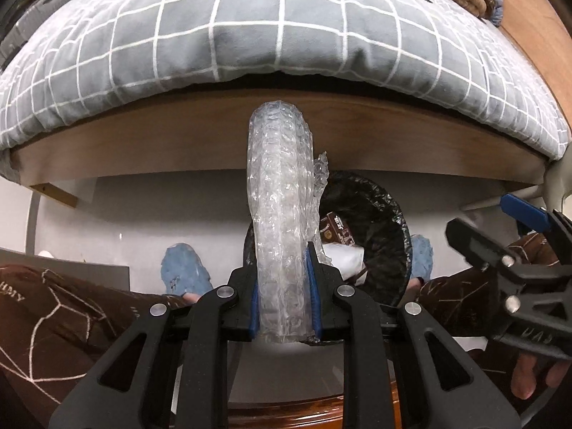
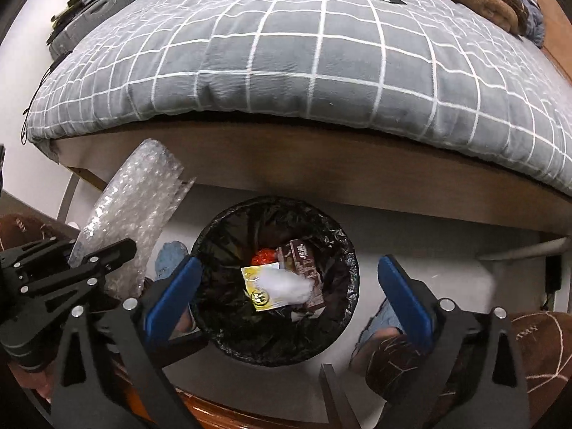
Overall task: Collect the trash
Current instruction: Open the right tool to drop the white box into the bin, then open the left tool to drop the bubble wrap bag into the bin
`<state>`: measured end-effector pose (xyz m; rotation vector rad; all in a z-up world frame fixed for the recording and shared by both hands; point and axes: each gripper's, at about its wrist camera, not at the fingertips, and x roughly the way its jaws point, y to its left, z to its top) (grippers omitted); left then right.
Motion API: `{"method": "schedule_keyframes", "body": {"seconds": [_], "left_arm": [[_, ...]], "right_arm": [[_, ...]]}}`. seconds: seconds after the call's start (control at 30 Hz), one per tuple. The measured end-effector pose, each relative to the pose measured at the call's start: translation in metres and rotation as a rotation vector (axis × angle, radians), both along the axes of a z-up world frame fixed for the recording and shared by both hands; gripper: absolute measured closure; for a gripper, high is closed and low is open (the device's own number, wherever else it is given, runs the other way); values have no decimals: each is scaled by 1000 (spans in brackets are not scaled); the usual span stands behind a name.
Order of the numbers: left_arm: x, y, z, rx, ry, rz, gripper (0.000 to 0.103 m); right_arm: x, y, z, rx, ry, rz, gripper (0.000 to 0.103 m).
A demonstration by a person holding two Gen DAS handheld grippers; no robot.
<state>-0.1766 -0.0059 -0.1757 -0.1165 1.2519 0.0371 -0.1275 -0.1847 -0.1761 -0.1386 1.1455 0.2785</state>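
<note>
Beside bed (image 2: 286,71): lined bin (image 2: 275,343) on floor (image 2: 411,236) | left claw (image 1: 282,304) clamps bubble wrap (image 1: 279,196) | right claw (image 2: 286,293) apart

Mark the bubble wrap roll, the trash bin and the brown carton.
bubble wrap roll (image 1: 282,214), left wrist view, middle of the roll
trash bin (image 2: 343,250), right wrist view, liner at right rim
brown carton (image 2: 302,264), right wrist view, printed face

bubble wrap (image 1: 280,221): rolled, upright | bin (image 2: 345,250): black-lined, holds wrappers
</note>
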Motion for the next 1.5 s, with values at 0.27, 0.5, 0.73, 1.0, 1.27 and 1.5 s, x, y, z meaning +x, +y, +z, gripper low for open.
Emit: {"method": "schedule_keyframes", "body": {"seconds": [0.27,0.5,0.73,1.0,1.27,1.5], "left_arm": [[6,-7,-5,-8,9,-13,83],[9,-26,-7,-12,15,-49,83],[14,-44,-12,-13,21,-81,83],[19,-60,-19,-9,26,-100,83],[19,-61,-26,-15,35,-106,70],[16,-56,-21,5,-4,-89,39]], "right_arm": [[2,-18,8,-18,-39,-49,8],[3,-36,23,-33,-72,-79,8],[4,-57,21,-18,-67,-118,8],[4,-68,21,-2,-75,-146,8],[3,-66,20,-21,-82,-135,8],[5,-65,18,-28,-79,-129,8]]}}
